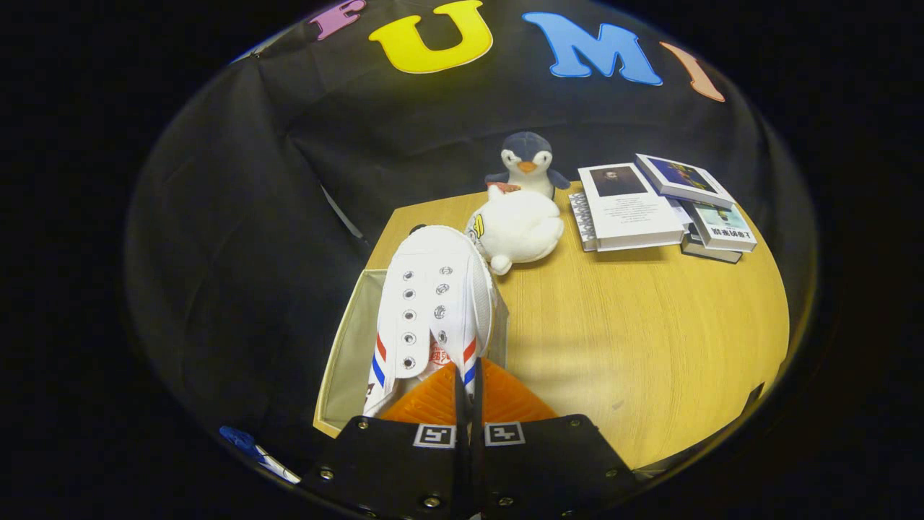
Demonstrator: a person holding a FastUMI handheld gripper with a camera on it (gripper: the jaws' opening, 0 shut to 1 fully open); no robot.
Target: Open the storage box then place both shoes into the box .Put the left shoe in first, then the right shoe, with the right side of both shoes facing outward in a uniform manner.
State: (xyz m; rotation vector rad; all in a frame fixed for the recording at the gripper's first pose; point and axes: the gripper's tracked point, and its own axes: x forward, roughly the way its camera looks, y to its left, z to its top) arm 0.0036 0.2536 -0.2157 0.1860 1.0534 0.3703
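Observation:
A white canvas shoe (432, 303) with red and blue side stripes and metal eyelets hangs toe-forward from my gripper (467, 383). The two fingers are pressed close together on the shoe's heel edge. The shoe is held above the open beige storage box (345, 354), which sits at the left edge of the wooden table (635, 339). The box's pale inner wall shows to the left of the shoe; its floor is mostly hidden by the shoe. I cannot tell whether another shoe lies inside.
A white plush toy (518, 230) lies just beyond the shoe's toe, with a penguin plush (528, 165) behind it. A stack of books (660, 206) sits at the table's far right. Black cloth drops away left of the box.

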